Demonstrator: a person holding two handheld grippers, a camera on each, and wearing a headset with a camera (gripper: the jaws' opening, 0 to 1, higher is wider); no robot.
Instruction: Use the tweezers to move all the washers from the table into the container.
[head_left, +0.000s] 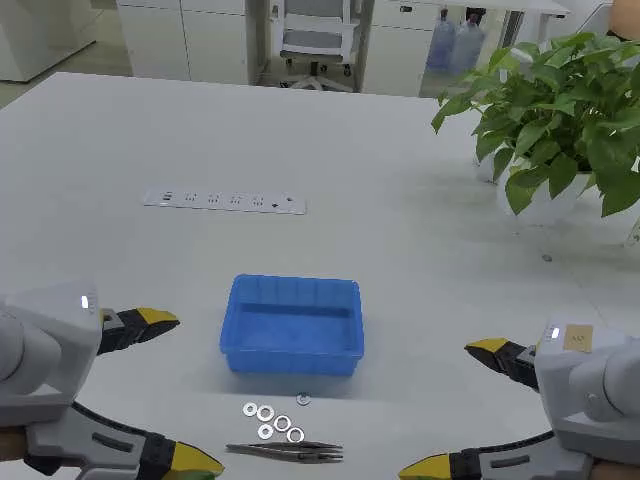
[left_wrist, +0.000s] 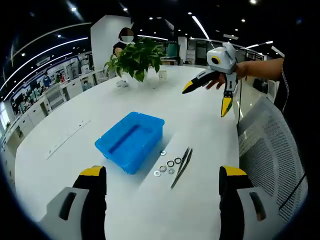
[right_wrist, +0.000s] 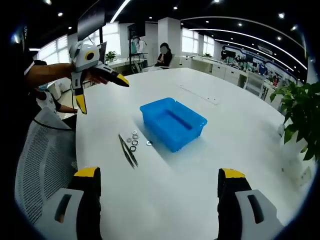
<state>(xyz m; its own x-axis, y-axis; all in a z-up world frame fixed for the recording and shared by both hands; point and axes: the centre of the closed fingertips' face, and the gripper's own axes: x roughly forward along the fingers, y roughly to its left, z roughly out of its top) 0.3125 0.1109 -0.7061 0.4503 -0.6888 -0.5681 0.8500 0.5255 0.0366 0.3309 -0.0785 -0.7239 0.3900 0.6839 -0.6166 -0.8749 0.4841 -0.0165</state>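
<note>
Left gripper (head_left: 190, 392) and right gripper (head_left: 442, 408) hang wide-jawed, empty, flanking tweezers (head_left: 285, 451) beside washers (head_left: 272, 420), seemingly ready to grasp.

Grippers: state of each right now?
Left gripper: open, holding nothing.
Right gripper: open, holding nothing.

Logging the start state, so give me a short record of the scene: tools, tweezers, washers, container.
left tool: open, empty
right tool: open, empty
tweezers: flat on table, untouched
washers: on table, between tweezers and container
container: blue, no washers visible inside
</note>
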